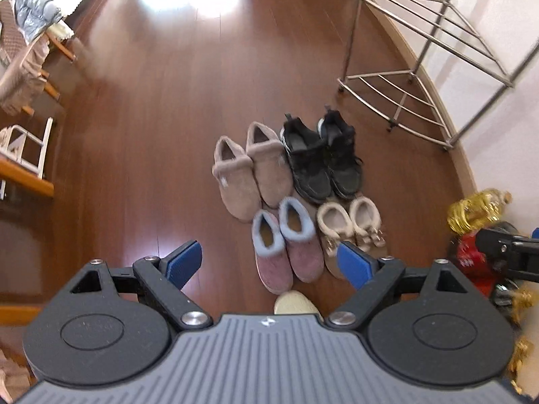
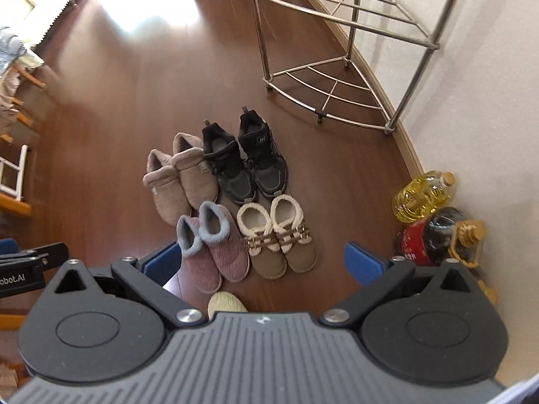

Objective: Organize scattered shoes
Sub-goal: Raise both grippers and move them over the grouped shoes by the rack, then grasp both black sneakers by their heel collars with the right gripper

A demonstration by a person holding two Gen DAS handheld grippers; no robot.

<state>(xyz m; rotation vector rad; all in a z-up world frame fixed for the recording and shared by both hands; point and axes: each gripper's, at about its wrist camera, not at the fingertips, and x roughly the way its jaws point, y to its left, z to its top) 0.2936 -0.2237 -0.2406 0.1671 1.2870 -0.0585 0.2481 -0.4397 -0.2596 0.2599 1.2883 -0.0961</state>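
Wooden floor (image 2: 118,107), paired shoes (image 2: 232,202) toes toward camera (lengthwise), both grippers (image 1: 269,262) (image 2: 262,262) spread, empty.

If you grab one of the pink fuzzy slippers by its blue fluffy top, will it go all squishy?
Probably yes. The pink slipper looks like soft corduroy with a plush blue collar, so the top would likely squash between the fingers. It seems light for its size. Its flat sole should keep it from rolling, though it might flop sideways when lifted.
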